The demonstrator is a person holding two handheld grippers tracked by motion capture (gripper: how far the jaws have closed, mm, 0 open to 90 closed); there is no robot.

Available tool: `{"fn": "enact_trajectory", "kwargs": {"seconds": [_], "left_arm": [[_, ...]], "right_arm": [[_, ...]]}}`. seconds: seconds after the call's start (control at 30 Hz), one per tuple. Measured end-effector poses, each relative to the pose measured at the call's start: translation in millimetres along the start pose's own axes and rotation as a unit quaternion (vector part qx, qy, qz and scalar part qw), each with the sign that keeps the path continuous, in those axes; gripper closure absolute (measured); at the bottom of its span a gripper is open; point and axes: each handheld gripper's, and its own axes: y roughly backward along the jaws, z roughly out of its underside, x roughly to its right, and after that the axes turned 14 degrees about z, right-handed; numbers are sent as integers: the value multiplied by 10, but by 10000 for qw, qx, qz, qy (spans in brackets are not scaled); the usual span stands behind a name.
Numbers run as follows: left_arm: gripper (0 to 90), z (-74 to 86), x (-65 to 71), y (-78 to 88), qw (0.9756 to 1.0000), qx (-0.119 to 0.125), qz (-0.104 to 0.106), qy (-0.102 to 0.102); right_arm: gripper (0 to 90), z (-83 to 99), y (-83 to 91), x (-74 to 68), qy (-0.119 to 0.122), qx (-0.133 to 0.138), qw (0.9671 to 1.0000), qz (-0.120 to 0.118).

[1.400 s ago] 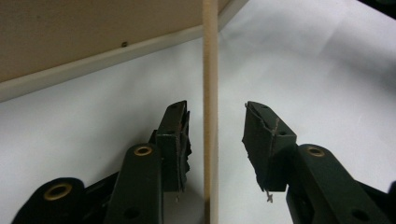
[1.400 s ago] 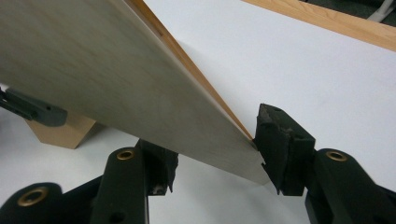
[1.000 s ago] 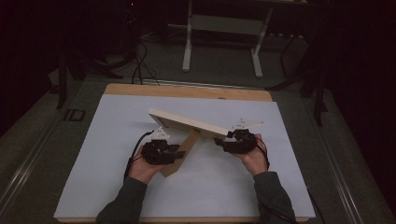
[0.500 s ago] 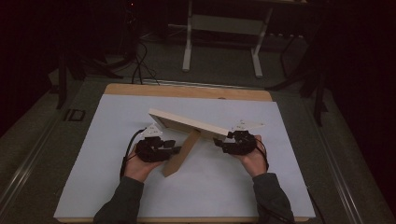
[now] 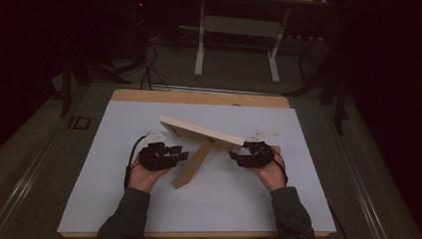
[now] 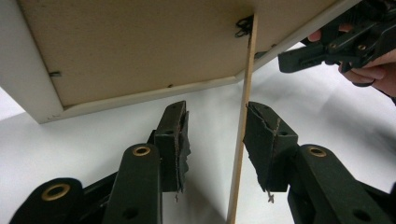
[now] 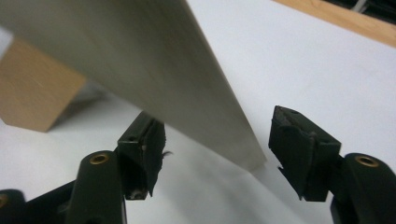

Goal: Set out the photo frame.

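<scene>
One picture frame (image 5: 201, 130), one wooden easel stand (image 5: 193, 163) hinged to its back, two grippers, one white mat (image 5: 99, 199) on one wooden table (image 5: 199, 96).

The left gripper (image 5: 183, 155) sits at the left of the high view, held in the left hand (image 5: 144, 177). Its jaws stand apart, with the thin edge of the stand running up between them, nearer the right-hand pad; the left gripper view (image 6: 212, 140) does not settle whether that pad touches it, and the other pad is clear.

The frame rests near the mat's middle, propped tilted on the stand. Its long axis runs from upper left to lower right in the high view; the stand slants from the frame's middle down towards the person.

The right gripper (image 5: 234, 158) is at the frame's lower right end. Its jaws have just been opening and now stand spread, the frame's corner between them, neither pad pressing on it.

The left gripper view shows the frame's brown backing board (image 6: 154, 42) and a dark hinge clip (image 6: 245, 25). The right gripper view (image 7: 215, 154) shows the frame's pale edge (image 7: 154, 70).
</scene>
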Motion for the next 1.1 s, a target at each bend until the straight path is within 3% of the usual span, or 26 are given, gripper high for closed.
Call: {"fn": "enact_trajectory", "kwargs": {"seconds": [0.23,0.43,0.6,0.7,0.83,1.1], "left_arm": [[616,-3,-17,65,9998,144,-24,97],[617,0,-42,107,9992,193,-271,199],[628,-10,-41,146,9984,207,-486,199],[632,-27,-34,203,9980,299,-514,216],[631,-36,-36,245,9973,409,-545,273],[651,-48,-34,244,9970,353,-657,227]], "right_arm": [[354,85,28,96,-154,-49,9999,-11],[379,118,54,133,-243,-95,9997,-5],[411,132,49,142,-88,-142,9999,19],[435,139,29,121,85,-199,9997,61],[468,144,16,107,127,-244,9996,47],[567,155,57,165,214,-321,9992,51]]}}
